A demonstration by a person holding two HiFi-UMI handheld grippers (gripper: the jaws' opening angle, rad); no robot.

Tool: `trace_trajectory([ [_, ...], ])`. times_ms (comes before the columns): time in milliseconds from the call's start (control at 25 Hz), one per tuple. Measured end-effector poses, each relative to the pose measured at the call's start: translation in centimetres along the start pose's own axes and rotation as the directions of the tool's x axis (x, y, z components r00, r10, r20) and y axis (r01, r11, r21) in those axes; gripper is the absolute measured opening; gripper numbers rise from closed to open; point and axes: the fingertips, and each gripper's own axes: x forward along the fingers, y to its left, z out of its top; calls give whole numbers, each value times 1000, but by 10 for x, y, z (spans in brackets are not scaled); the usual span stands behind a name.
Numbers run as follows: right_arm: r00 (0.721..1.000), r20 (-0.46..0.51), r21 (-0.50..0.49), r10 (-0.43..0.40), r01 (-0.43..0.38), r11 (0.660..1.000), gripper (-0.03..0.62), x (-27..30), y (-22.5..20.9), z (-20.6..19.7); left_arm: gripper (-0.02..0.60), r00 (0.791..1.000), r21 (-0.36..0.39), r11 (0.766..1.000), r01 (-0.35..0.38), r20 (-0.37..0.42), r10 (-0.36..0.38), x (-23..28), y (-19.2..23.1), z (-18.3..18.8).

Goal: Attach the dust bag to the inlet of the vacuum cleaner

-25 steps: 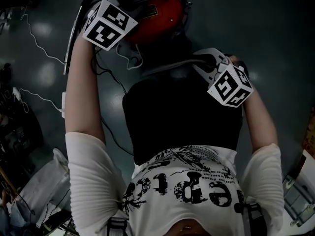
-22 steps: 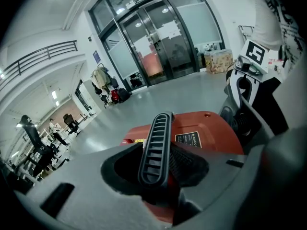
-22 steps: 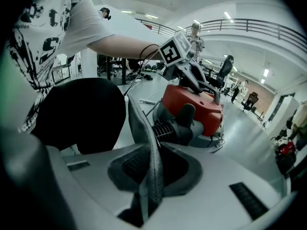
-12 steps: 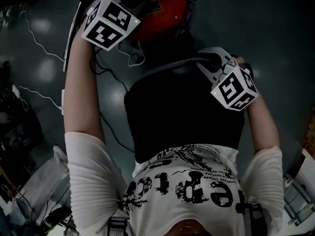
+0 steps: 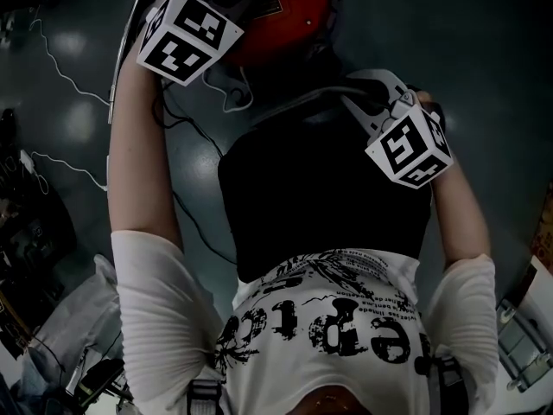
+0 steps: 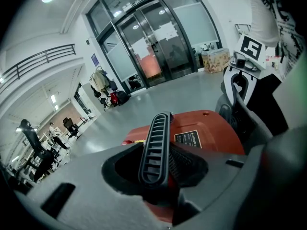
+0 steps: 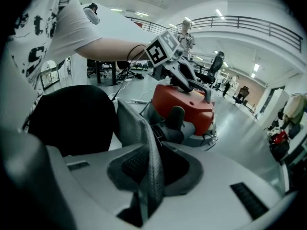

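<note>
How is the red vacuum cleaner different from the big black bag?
The vacuum cleaner is red and looks hard and shiny; the dust bag is black and looks like soft cloth. The vacuum cleaner has a ribbed black handle on top; the dust bag has a grey edge instead. They sit right beside each other.

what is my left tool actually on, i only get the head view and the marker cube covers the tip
observer: in the left gripper view the left tool is clamped on a black ribbed handle on the red vacuum cleaner; its jaws have just been closing.
operator: and the right tool
observer: the right gripper view shows the right tool shut on a strip of grey woven fabric, likely the dust bag's edge.
operator: where's the inlet
observer: not sure; that view shows a dark rounded stub low on the vacuum's near side, below the red shell.
</note>
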Motion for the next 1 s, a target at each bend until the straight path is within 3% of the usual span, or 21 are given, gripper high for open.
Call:
trace_trajectory([
  [480,998,44,84,-46,42,996,57,12,-21,6,140,1000,7,1000,2,13,-2,1,0,1],
  [840,1000,-1,127,5,-4,992,61,12,-20,7,140,1000,9,1000,3,26,-3,-1,1,2],
  [1000,1000,-17,136,-23,25,990,61,11,-17,4,169,994,-6,997,-72,77,72,-7,1,7],
])
